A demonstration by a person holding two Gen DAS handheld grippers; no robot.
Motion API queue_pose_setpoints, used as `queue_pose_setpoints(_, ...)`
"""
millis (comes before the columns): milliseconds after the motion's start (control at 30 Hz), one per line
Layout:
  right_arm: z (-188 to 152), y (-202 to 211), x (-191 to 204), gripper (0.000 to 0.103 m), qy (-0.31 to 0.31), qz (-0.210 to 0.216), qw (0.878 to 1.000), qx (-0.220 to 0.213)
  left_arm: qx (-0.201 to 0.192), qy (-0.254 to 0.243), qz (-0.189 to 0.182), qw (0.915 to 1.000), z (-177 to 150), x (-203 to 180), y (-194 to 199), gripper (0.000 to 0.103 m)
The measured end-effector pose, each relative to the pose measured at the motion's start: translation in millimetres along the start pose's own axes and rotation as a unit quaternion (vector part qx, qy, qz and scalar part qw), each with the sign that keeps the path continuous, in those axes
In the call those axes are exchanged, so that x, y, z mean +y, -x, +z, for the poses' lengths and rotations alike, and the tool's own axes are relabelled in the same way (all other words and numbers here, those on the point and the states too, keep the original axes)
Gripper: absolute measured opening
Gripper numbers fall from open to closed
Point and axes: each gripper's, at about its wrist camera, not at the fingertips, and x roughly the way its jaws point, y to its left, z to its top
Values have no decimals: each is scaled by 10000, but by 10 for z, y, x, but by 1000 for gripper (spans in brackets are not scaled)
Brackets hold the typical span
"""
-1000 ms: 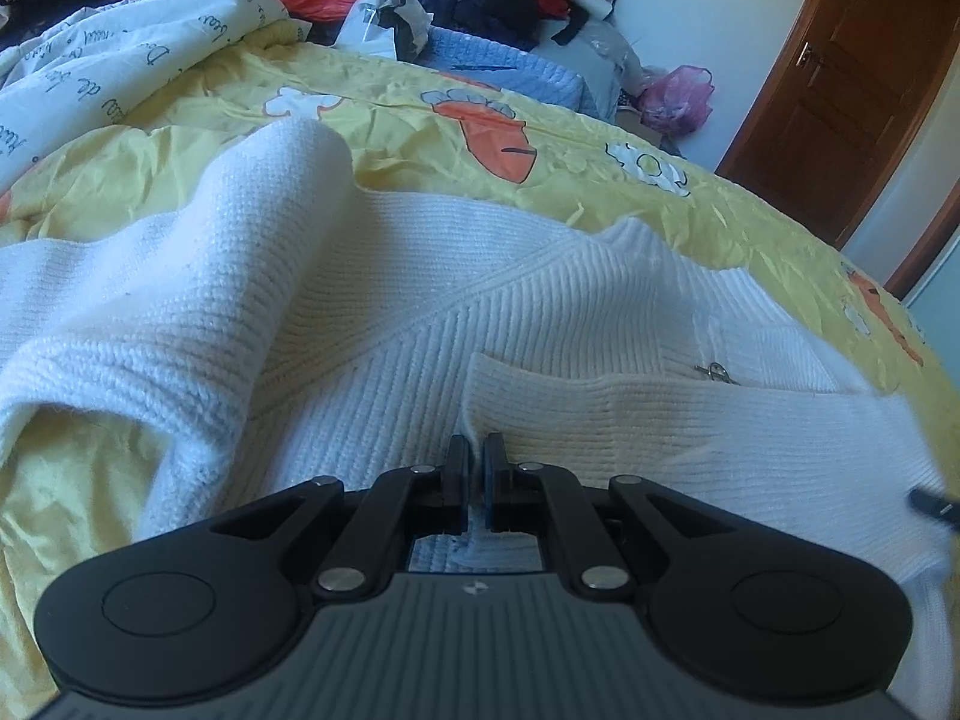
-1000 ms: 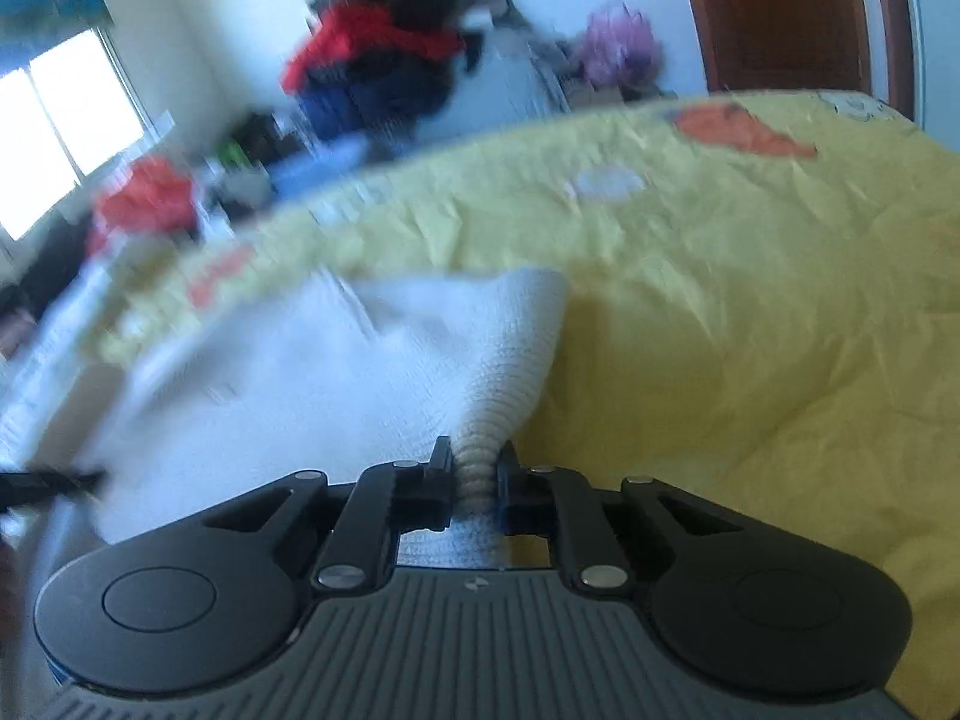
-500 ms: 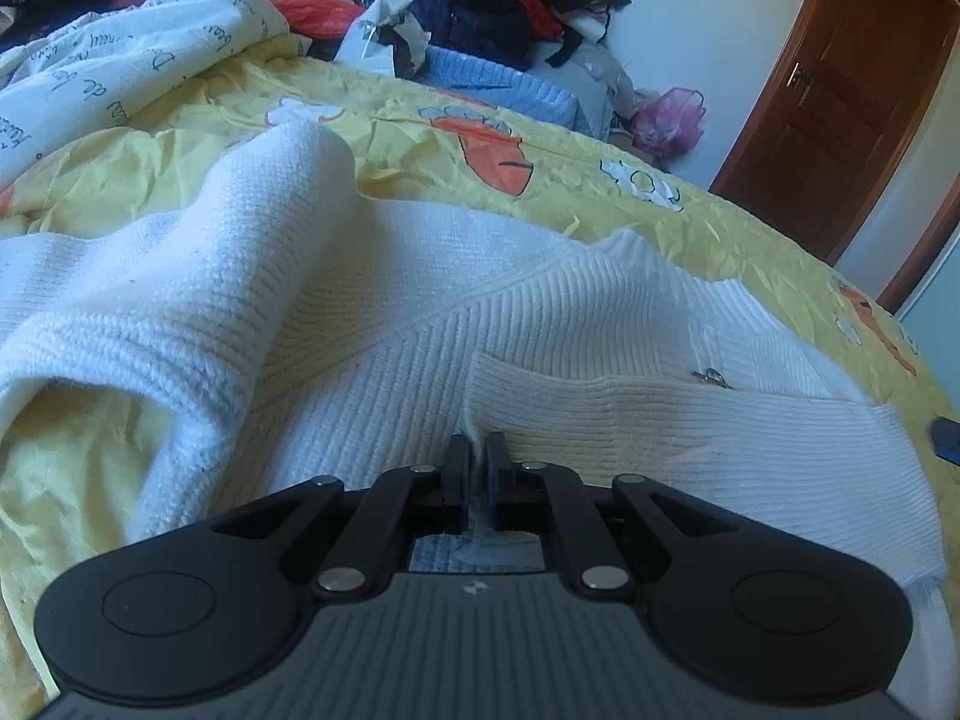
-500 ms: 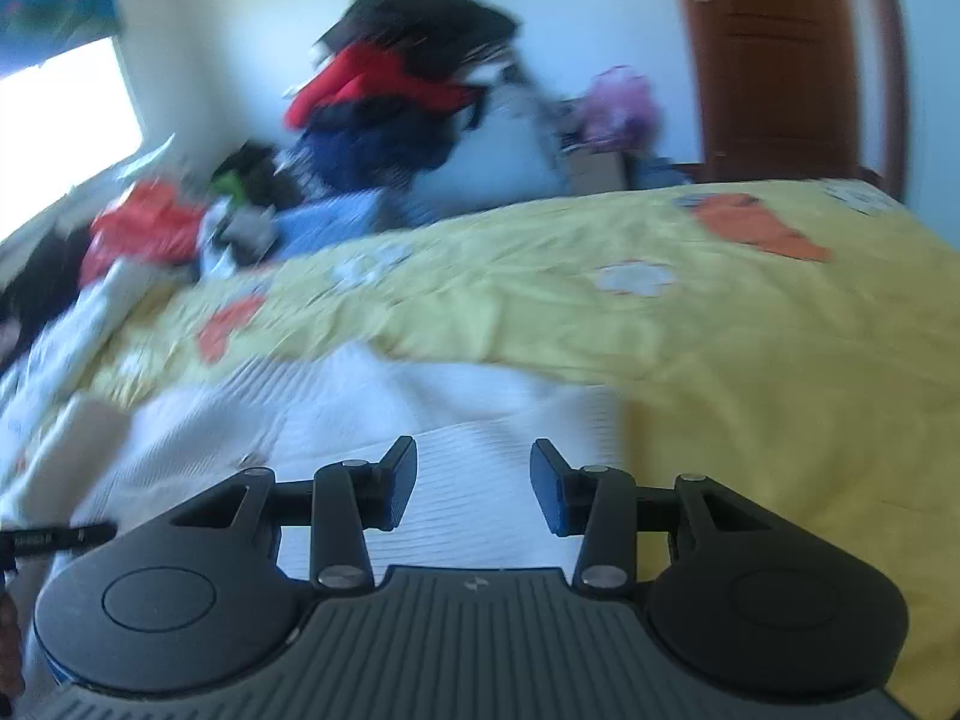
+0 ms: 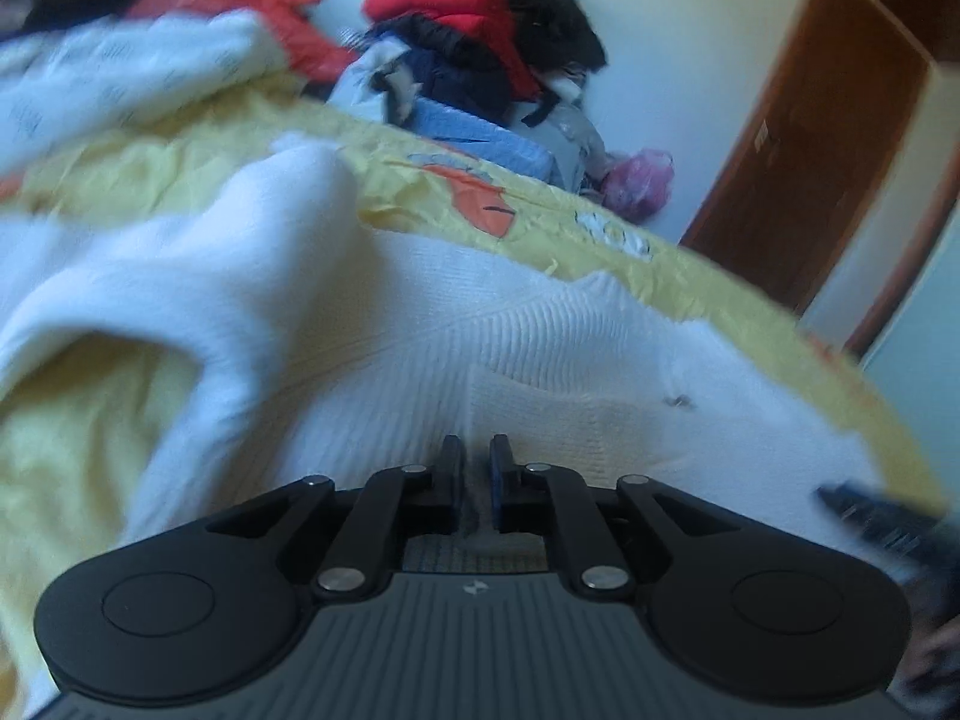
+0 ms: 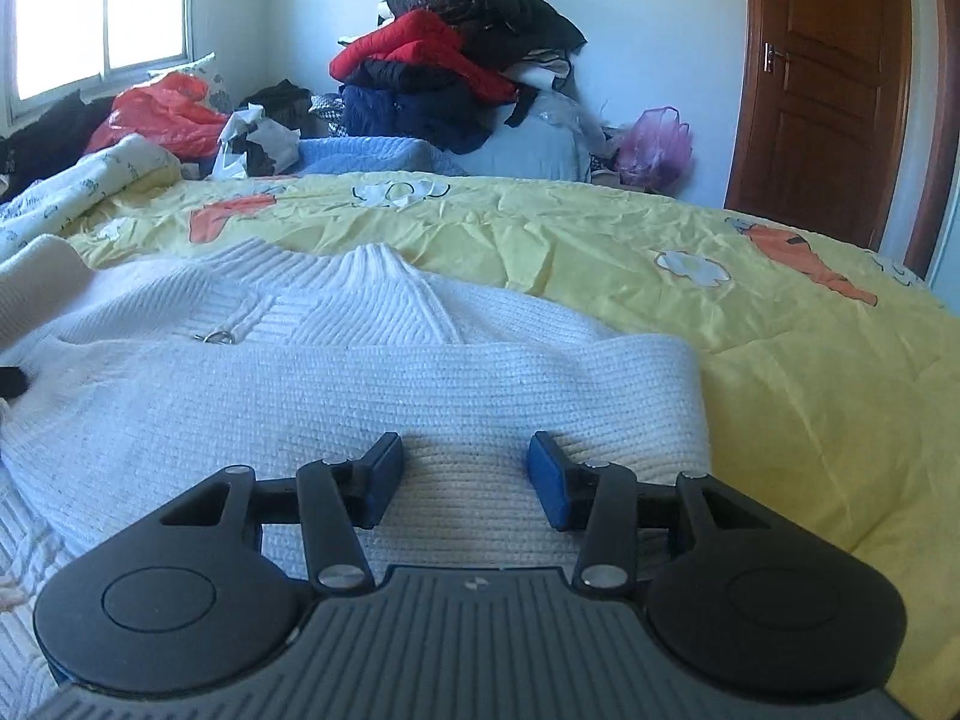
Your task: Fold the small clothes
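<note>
A white knit sweater [image 6: 312, 384] lies on the yellow bedspread [image 6: 780, 360], its right sleeve folded across the body. My right gripper [image 6: 465, 474] is open and empty just above that folded sleeve. In the left wrist view the sweater [image 5: 420, 360] fills the middle, with its other sleeve [image 5: 198, 264] bunched up at the left. My left gripper [image 5: 477, 474] has its jaws nearly closed with a narrow gap, pinching a fold of the sweater's knit. This view is motion-blurred.
A pile of red, black and navy clothes [image 6: 456, 72] stands beyond the bed. A blue knit garment [image 6: 360, 156] and a printed white quilt [image 6: 78, 192] lie at the far left. A brown door [image 6: 822, 90] is at the right.
My right gripper opened and let go of the sleeve, which now lies flat across the sweater. My left gripper's jaws have parted slightly and the left view has shifted and blurred.
</note>
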Motion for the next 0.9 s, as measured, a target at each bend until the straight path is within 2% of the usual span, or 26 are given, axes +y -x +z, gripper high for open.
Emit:
queue_pose_setpoints(67,25,-42,-1,50,38,-35,10000,0,-263,394,-146,9988,35,204,257,20)
queue_pose_setpoints(133,2,-17,23,50,79,-75,9999,-11,-740,816,-122,9938,76,527,582,49)
queue_pose_setpoints(167,4,-18,20,51,66,-67,10000,-11,-920,1101,-7,9897,104,719,715,59)
queue_pose_setpoints(200,4,-19,14,51,48,-55,10000,-9,-1111,1392,208,9838,125,909,837,76)
queue_pose_setpoints(300,1,-13,2,51,11,-33,10000,-12,-1628,2369,953,9530,171,1607,1188,77)
queue_pose_setpoints(333,2,-14,5,51,11,-35,10000,-12,-1689,2704,1157,9407,170,1822,1264,77)
queue_pose_setpoints(400,1,-15,5,51,17,-39,10000,-11,-1752,3444,1485,9103,140,2245,1388,77)
queue_pose_setpoints(433,2,-15,2,51,17,-38,10000,-11,-1733,3857,1430,8949,112,2466,1428,77)
queue_pose_setpoints(467,2,-15,1,51,17,-39,10000,-12,-1718,4120,1245,8862,90,2612,1434,76)
queue_pose_setpoints(500,3,-16,4,51,18,-39,10000,-10,-1729,4254,1025,8824,83,2706,1433,76)
queue_pose_setpoints(567,3,-17,3,51,25,-48,10000,-10,-1664,4304,859,8830,122,2787,1402,76)
queue_pose_setpoints(667,0,-17,6,51,34,-65,10000,-10,-1596,4134,790,8930,219,2803,1299,75)
queue_pose_setpoints(733,1,-18,14,51,47,-77,10000,-11,-1552,3946,1069,8993,292,2761,1206,54)
queue_pose_setpoints(767,1,-19,12,51,43,-73,10000,-11,-1521,3845,1186,9027,313,2757,1181,49)
queue_pose_setpoints(800,1,-19,9,51,40,-72,10000,-12,-1508,3724,1331,9060,333,2732,1149,40)
queue_pose_setpoints(833,-3,-16,8,51,36,-69,10000,-14,-1486,3664,1442,9071,332,2717,1152,30)
queue_pose_setpoints(867,-3,-16,11,51,38,-69,10000,-12,-1443,3622,1505,9085,328,2715,1149,26)
queue_pose_setpoints(900,-3,-15,9,51,29,-62,10000,-13,-1412,3589,1569,9092,326,2708,1132,17)
